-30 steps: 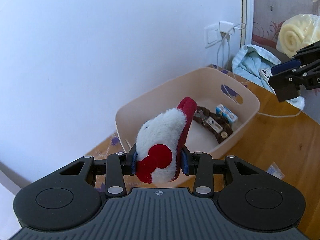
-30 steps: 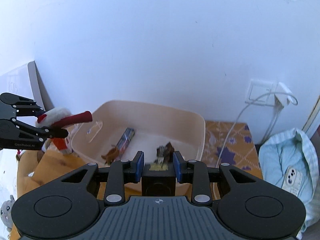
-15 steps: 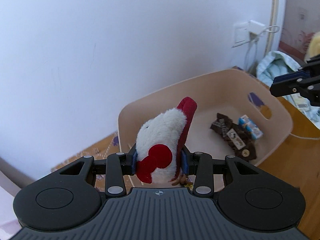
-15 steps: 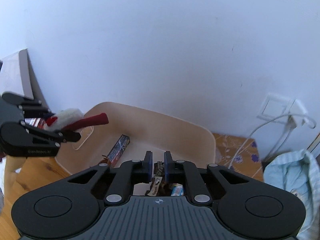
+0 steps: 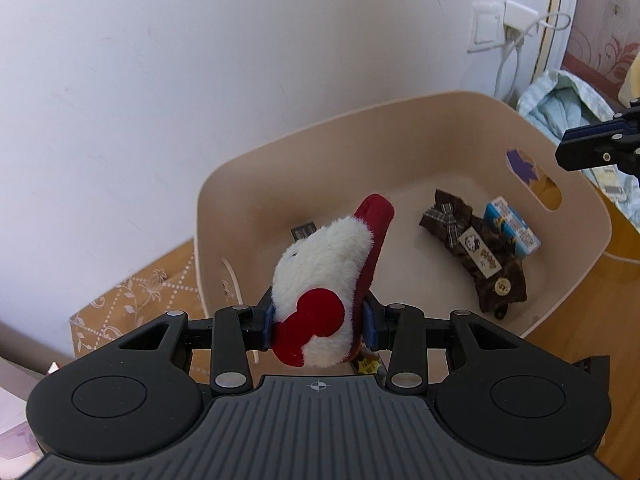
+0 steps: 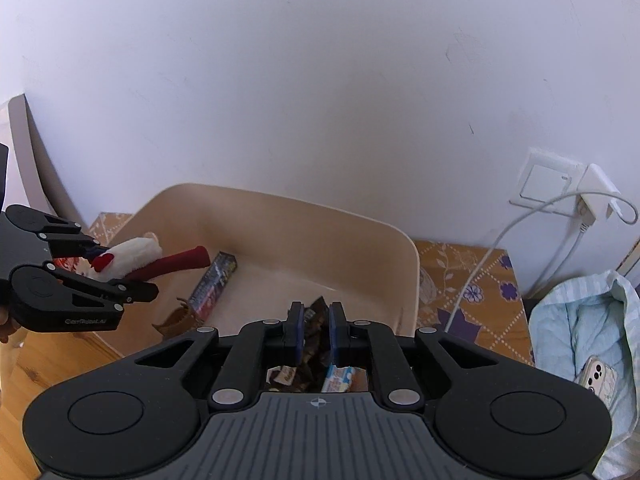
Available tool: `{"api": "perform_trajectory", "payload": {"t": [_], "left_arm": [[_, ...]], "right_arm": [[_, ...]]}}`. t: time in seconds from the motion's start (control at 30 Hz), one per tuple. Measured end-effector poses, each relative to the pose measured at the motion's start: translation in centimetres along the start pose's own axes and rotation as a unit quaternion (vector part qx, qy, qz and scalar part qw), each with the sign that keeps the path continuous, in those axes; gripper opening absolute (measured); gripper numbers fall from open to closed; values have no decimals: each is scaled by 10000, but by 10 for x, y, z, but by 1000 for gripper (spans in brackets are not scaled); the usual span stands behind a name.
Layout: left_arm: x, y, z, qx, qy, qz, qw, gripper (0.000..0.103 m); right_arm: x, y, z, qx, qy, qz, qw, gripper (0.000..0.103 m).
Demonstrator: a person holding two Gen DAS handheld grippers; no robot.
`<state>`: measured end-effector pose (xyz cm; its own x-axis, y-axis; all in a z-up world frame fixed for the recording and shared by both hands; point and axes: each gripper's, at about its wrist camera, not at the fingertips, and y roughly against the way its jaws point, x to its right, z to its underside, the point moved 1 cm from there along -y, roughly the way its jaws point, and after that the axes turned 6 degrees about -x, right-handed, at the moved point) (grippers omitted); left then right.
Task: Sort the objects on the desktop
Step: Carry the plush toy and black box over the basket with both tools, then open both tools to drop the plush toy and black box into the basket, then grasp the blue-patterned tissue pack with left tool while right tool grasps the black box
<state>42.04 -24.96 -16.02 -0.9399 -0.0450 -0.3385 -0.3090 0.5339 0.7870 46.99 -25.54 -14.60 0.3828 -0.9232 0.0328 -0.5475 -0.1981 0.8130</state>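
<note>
My left gripper (image 5: 318, 322) is shut on a white and red plush toy (image 5: 324, 276) and holds it above the near end of the beige bin (image 5: 400, 120). The same toy (image 6: 132, 256) and left gripper (image 6: 116, 276) show at the left of the right wrist view, over the bin's left rim. In the bin lie a brown bow-trimmed cloth item (image 5: 476, 256), a small blue box (image 5: 512, 228) and a dark snack bar (image 6: 214, 280). My right gripper (image 6: 314, 334) is nearly shut and empty, above the bin's near side; its tip shows in the left wrist view (image 5: 592, 152).
The bin (image 6: 280, 216) stands on a wooden desk (image 5: 572, 320) against a white wall. A wall socket with a charger and cable (image 6: 580, 204) is at the right. A pale blue cloth (image 6: 588, 328) with a phone (image 6: 598, 376) lies right of the bin.
My left gripper has carried the plush toy forward over the bin. My right gripper let go of the brown item into the bin, then closed almost fully and rose.
</note>
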Motion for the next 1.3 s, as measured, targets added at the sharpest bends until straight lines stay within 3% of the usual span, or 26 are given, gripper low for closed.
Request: {"api": "perform_trajectory", "payload": {"t": [0.13,0.2,0.43,0.7,1.07,1.3], "left_arm": [[3,-11,1,-192,-15,-14,9998,41],[4,-17,0,-306,-10,-25,9995,41],[11,-34,4,-682,39,-192,9975,47],[12,-22,7,-480,181,-261,9983,61],[15,18,21,67,283,-293,9991,63],[21,47,39,314,259,-170,9990,63]], "right_arm": [[3,-3,5,-81,-54,9,10000,21],[3,-3,7,-99,-68,8,9999,31],[3,-7,17,-215,-77,47,9997,37],[6,1,42,-169,-132,-45,9998,60],[1,27,82,18,90,-287,9995,66],[1,26,111,-281,81,-410,9987,67]]}}
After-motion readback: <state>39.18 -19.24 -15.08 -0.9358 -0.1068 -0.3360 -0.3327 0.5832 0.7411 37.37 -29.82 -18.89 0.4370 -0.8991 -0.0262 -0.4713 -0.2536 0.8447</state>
